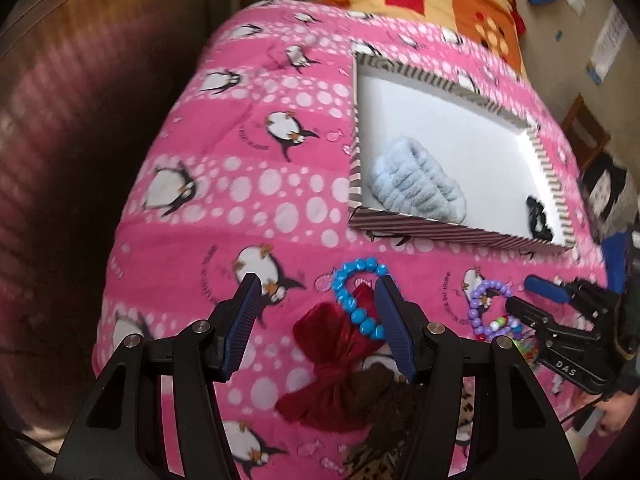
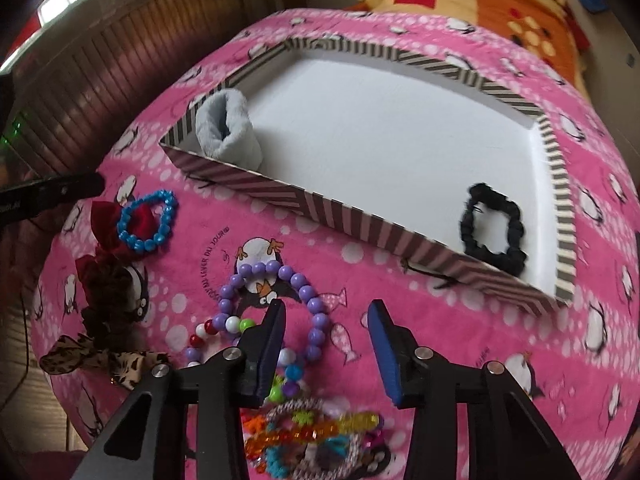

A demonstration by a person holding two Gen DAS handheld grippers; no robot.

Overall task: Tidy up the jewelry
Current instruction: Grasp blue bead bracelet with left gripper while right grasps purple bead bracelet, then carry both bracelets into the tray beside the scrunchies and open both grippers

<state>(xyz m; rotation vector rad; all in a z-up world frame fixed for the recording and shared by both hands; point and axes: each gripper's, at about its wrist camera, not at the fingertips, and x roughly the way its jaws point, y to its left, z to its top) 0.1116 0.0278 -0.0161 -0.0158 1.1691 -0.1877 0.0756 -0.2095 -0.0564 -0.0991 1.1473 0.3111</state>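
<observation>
**Both tools angled down over jewelry on the pink blanket**

The left tool (image 1: pixel 316 284) tilts steeply down toward the pink penguin blanket (image 1: pixel 224 184), its jaws spread wide and holding nothing. Its right finger overlaps the blue bead bracelet (image 1: pixel 356 300), which lies partly on a dark red bow (image 1: pixel 336 364); whether the finger touches the beads cannot be told.

The right tool (image 2: pixel 326 310) also points steeply down, jaws partly open and empty. Its left finger sits over the purple bead bracelet (image 2: pixel 276 312), with only blanket in the gap between the fingers. A heap of multicoloured bracelets (image 2: pixel 312 436) lies just below, near the tool's base.

Beyond the loose pieces sits the striped box (image 2: pixel 304 204), shallow and white inside. It holds a pale blue fluffy band (image 2: pixel 228 132) in one corner and a black scrunchie (image 2: pixel 494 228) well apart in another. A leopard-print bow (image 2: pixel 100 360) lies near the blanket's edge.
</observation>
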